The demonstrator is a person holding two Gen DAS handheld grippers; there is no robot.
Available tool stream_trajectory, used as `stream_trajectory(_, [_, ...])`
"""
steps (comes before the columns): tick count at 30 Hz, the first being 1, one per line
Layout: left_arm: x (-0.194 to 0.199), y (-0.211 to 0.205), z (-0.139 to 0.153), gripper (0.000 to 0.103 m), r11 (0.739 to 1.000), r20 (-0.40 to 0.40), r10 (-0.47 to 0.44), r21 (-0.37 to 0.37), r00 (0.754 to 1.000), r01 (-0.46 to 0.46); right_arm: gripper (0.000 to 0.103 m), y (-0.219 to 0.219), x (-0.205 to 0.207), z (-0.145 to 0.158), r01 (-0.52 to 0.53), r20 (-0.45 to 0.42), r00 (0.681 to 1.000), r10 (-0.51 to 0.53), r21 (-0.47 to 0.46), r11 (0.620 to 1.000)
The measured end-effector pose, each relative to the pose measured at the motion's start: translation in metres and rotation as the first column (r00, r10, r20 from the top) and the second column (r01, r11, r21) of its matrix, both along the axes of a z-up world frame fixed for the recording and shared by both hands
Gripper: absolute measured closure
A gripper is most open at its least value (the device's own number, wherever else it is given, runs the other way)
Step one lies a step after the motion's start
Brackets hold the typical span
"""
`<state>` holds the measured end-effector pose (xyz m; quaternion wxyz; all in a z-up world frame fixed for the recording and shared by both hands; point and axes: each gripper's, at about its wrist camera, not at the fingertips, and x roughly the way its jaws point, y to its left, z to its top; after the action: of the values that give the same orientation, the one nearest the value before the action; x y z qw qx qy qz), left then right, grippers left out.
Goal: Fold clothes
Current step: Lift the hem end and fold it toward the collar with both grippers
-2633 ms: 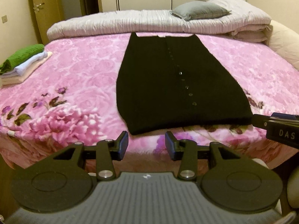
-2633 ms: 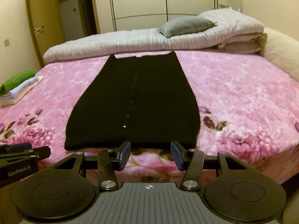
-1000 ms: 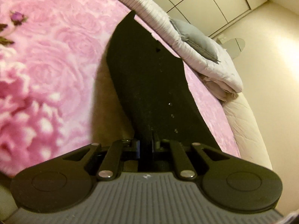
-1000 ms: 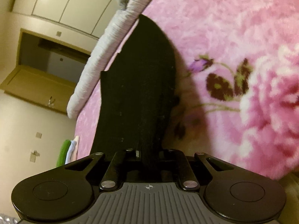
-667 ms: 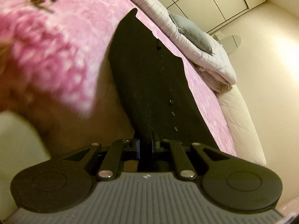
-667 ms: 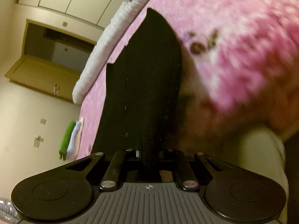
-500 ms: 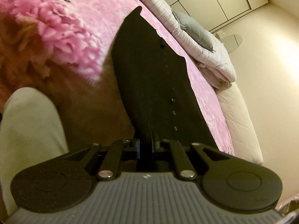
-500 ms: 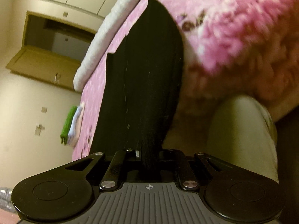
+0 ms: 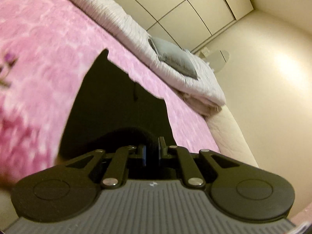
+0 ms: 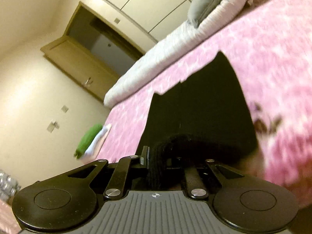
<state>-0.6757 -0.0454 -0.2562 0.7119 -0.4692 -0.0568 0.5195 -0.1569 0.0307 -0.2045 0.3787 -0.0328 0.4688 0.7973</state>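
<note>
A black knit cardigan (image 9: 117,107) lies spread on the pink floral bed cover (image 9: 39,39), collar toward the far side. My left gripper (image 9: 151,148) is shut on the near hem, which rises off the bed in a bunched curl. In the right wrist view the same cardigan (image 10: 198,107) shows its other near corner lifted. My right gripper (image 10: 157,156) has a thick roll of that hem between its fingers and its jaws are opening slightly, the fabric still pinched. Both views are tilted and blurred.
A rolled white duvet (image 9: 120,23) with a grey pillow (image 9: 173,58) lies along the far side of the bed. A stack of folded clothes, green on top (image 10: 88,138), sits at the bed's left edge. A wooden door (image 10: 81,66) stands behind it.
Both grippers have risen with the hem, which now curls up off the bed. The views show more of the bed's top, and the person's leg has left view.
</note>
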Motion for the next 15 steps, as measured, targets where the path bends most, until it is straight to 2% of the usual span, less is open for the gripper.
stream_trajectory(2, [-0.001,0.037,-0.006,0.094,1.000,-0.009,0.014,-0.026,1.000,-0.015,0.092,0.032,-0.008,-0.004,0.032,0.007,0.999,-0.032,-0.016,0.999])
stream_trajectory(5, [-0.005,0.095,-0.025,0.092,0.994,-0.026,0.045,-0.101,0.999,-0.048,0.091,0.087,-0.014,-0.028,0.098,0.008,0.995,-0.098,-0.116,0.988])
stream_trajectory(7, [-0.007,0.124,-0.040,0.090,0.983,-0.057,0.062,-0.170,0.996,-0.071,0.075,0.120,-0.017,-0.049,0.155,0.016,0.988,-0.155,-0.199,0.968])
stream_trajectory(8, [-0.008,0.135,-0.047,0.088,0.975,-0.067,0.059,-0.211,0.996,-0.072,0.057,0.129,-0.015,-0.056,0.197,0.031,0.980,-0.195,-0.215,0.957])
stream_trajectory(9, [-0.008,0.142,-0.054,0.088,0.969,-0.066,0.052,-0.240,0.996,-0.067,0.044,0.135,-0.012,-0.061,0.241,0.047,0.971,-0.236,-0.217,0.946])
stream_trajectory(12, [-0.009,0.141,-0.065,0.083,0.974,-0.081,0.042,-0.220,0.996,-0.059,0.038,0.137,-0.001,-0.068,0.270,0.029,0.963,-0.270,-0.184,0.945])
stream_trajectory(15, [-0.013,0.134,-0.070,0.073,0.974,-0.151,0.059,-0.210,0.987,-0.091,0.038,0.131,0.003,-0.074,0.255,0.097,0.965,-0.242,-0.152,0.955])
